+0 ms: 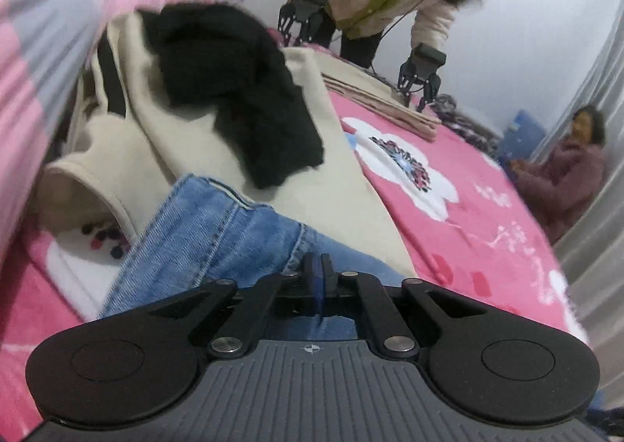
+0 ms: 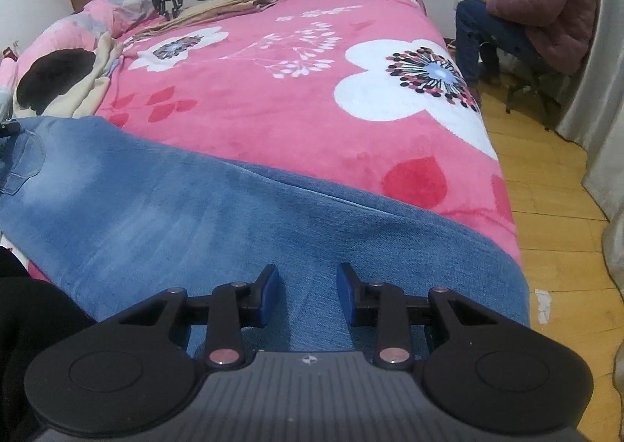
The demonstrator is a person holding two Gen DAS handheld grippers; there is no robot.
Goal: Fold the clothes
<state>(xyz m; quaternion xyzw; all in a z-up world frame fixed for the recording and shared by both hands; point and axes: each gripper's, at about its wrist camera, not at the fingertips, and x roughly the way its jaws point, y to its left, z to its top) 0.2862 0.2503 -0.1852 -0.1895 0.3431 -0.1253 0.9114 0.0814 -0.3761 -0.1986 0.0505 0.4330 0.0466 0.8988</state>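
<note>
While the jeans (image 2: 241, 223) are spread across the near end of the bed (image 2: 312, 122), no fold looks done on them yet, I'd say. Left tool (image 1: 318, 270) is pinched tight on a denim edge; right tool (image 2: 308, 286) hovers over the leg, jaws apart, holding nothing. A cream garment (image 1: 351, 192) and black top (image 1: 241, 91) wait, unfolded. Can't make out the jeans' waist properly.

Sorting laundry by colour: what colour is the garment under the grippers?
Faded blue denim jeans, clearest in the right wrist view.
</note>
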